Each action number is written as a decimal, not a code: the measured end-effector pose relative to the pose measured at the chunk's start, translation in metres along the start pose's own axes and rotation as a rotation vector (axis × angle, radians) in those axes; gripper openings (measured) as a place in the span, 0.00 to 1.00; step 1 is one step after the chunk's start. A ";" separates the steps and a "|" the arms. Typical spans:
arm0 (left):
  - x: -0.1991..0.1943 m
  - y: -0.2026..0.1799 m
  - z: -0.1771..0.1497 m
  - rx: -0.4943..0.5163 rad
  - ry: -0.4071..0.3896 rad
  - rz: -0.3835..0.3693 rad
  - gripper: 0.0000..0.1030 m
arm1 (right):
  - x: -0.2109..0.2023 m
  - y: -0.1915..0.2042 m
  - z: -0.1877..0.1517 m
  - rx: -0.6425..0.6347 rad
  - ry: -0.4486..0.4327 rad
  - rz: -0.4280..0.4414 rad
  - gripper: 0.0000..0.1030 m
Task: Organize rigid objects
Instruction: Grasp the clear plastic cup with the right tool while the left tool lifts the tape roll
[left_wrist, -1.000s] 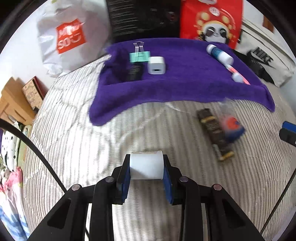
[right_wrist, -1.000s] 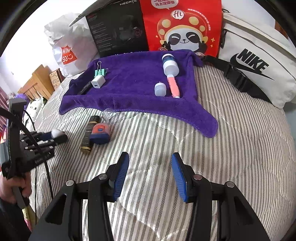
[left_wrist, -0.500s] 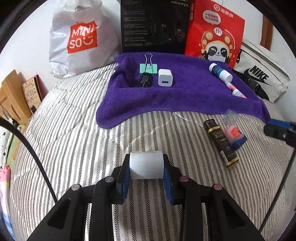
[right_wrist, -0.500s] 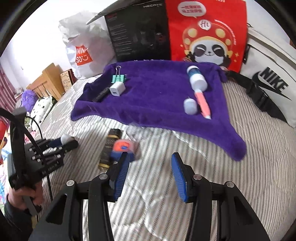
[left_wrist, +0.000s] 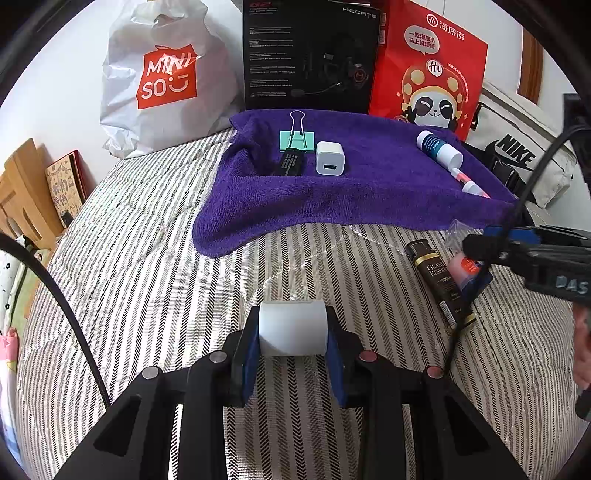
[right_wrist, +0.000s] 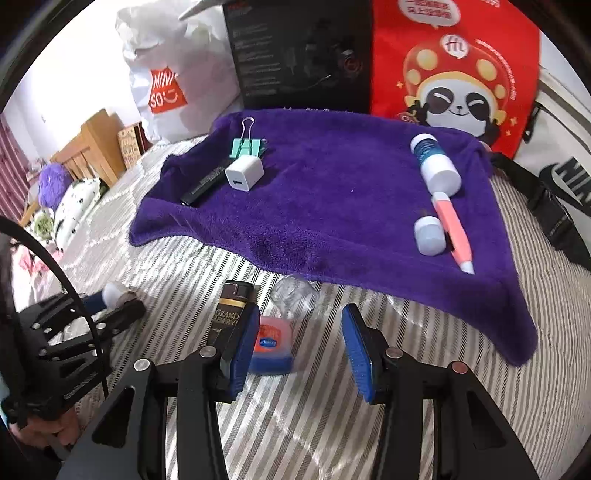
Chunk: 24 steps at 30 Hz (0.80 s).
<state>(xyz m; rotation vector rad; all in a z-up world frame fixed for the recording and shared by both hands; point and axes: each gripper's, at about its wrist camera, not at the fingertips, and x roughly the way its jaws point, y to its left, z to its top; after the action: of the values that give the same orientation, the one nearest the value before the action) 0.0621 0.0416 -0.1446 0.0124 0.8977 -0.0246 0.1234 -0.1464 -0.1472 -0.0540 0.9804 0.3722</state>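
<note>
On a striped bed (left_wrist: 147, 280), we see the left tool (left_wrist: 293, 334) clamped narrow on a small white cylinder (left_wrist: 291, 326), which it holds lengthwise between the blue pads, above the bedding and short of the purple towel (left_wrist: 369, 192). On the towel's left part lie a mint binder clip (left_wrist: 296, 139), a dark flat stick (left_wrist: 290, 162) and a white charger cube (left_wrist: 329, 158), close together. On its right part we note a blue-and-white bottle (left_wrist: 439, 148), a pink pen (right_wrist: 452, 230) and a small white cap (right_wrist: 429, 236) just beside the pen.

Off the towel's near edge lie a black-and-gold tube (right_wrist: 231, 319), a crumpled clear wrapper (right_wrist: 293, 295) and a small red-and-blue jar (right_wrist: 271, 345). The right tool (right_wrist: 301, 350) hangs low over that jar with its jaws moderately wide; the jar sits in the gap, close against the left pad, and we cannot tell whether it is touched. The other pad stands clear of it.

Behind the towel we see a white shopping bag (left_wrist: 166, 81), a black box (left_wrist: 310, 55), a red panda bag (left_wrist: 432, 74) and a white sports bag (left_wrist: 517, 155).
</note>
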 end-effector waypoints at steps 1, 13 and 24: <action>0.000 0.000 0.000 -0.001 0.000 -0.001 0.29 | 0.002 0.001 0.001 -0.008 -0.001 -0.004 0.45; 0.001 0.001 0.000 -0.006 -0.001 -0.008 0.29 | 0.024 0.004 0.010 -0.052 0.019 -0.016 0.26; 0.001 0.002 0.000 -0.006 -0.001 -0.007 0.29 | 0.025 0.005 -0.001 -0.065 -0.048 -0.025 0.27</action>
<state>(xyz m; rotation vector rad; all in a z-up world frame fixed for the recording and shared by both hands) 0.0623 0.0431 -0.1452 0.0038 0.8965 -0.0286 0.1331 -0.1351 -0.1676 -0.1154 0.9196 0.3812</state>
